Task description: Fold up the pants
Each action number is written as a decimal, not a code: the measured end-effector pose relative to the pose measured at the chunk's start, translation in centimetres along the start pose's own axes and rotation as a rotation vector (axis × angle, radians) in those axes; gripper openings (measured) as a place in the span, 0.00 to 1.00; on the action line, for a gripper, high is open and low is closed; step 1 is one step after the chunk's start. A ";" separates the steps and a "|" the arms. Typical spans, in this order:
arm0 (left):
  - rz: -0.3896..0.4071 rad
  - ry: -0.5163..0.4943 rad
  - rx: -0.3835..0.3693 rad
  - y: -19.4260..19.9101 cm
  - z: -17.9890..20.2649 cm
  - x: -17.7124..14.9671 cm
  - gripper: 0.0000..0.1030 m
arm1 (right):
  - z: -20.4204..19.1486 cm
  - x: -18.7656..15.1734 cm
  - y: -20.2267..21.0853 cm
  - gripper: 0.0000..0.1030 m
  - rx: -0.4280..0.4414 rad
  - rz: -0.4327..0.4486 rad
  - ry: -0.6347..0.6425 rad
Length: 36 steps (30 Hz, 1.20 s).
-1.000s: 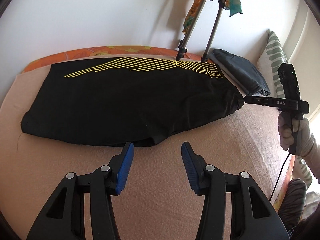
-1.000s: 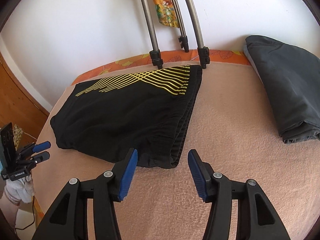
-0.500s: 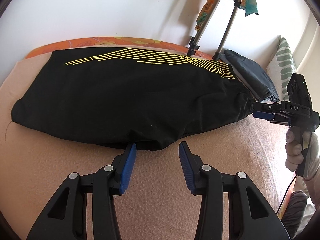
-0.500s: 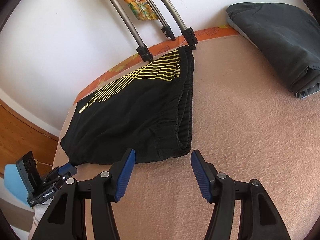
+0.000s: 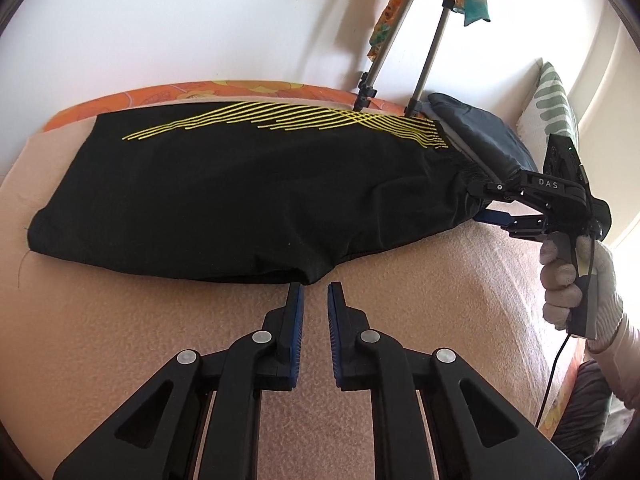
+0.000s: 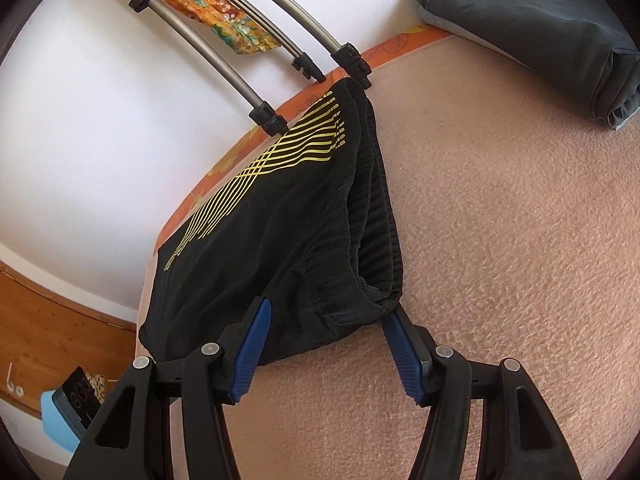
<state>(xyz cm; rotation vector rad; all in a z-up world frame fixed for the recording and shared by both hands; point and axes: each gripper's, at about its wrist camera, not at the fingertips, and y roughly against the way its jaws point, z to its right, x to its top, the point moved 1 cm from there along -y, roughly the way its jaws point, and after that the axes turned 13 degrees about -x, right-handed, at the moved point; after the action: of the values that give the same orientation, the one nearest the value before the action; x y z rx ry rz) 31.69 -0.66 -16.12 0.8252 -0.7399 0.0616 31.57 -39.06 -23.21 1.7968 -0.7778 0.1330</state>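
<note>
Black pants [image 5: 240, 196], yellow line print along the far side, lie flat and lengthwise on a pinkish-beige blanket [image 5: 420, 300] that covers a bed; the ribbed waistband [image 6: 372, 216] is at the right end, the hem at the left end, seen from the left wrist.

Left gripper [image 5: 314, 296]: black frame, blue-padded fingers [image 5: 298, 312]. The jaws stand close together with a narrow gap, nothing between them. The tips sit just at the near edge of the pants, at a small point of cloth; whether they touch it cannot be told.

Right gripper [image 6: 326, 320]: same build, jaws spread wide. They straddle the near waistband corner, one finger over the cloth, the other at or under the bunched corner edge. In the left wrist view this gripper [image 5: 480, 204] shows at the waistband end, held by a hand in a white knit glove [image 5: 568, 276], a black cable running down from the handle.

Surroundings: folded dark grey garment [image 6: 532, 28] on the blanket, well apart from the waistband. Metal tripod legs [image 6: 256, 60] stand at the far edge of the bed against a white wall, a patterned orange cloth [image 6: 216, 12] hanging among them. Orange floral sheet edge [image 5: 192, 92] shows along the wall. Green-and-white patterned pillow [image 5: 556, 104] at the far right.
</note>
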 end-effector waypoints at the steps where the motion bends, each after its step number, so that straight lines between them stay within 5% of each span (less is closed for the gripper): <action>1: 0.023 -0.029 0.012 0.7 0.6 0.5 0.10 | 0.1 0.0 0.0 0.60 0.006 0.001 -0.012; 5: 0.046 -0.120 0.086 0.5 1.5 2.8 0.10 | 0.5 0.0 0.1 0.63 0.028 0.000 -0.057; 9: -0.038 -0.164 0.169 -3.2 0.5 4.0 0.10 | 0.3 -0.1 0.1 0.63 0.014 0.013 -0.065; 14: -0.145 -0.199 0.208 -5.8 -0.4 2.8 0.11 | 0.2 0.2 -0.6 0.29 0.012 0.007 -0.083; 23: -0.075 -0.219 0.177 -5.1 1.3 5.4 0.10 | -0.2 0.4 0.1 0.20 0.028 0.048 -0.060; 30: -0.149 -0.313 0.098 -10.5 4.4 6.1 0.10 | -1.1 0.5 1.6 0.18 0.027 0.095 -0.026; 36: -0.162 -0.255 0.053 -11.4 3.6 5.9 0.11 | -1.3 0.7 1.4 0.18 0.013 0.096 -0.014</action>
<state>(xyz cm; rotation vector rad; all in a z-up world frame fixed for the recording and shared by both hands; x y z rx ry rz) 37.73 -12.31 -18.22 0.9519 -0.9105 -0.1731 31.70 -38.43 -21.28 1.7747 -0.8755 0.1896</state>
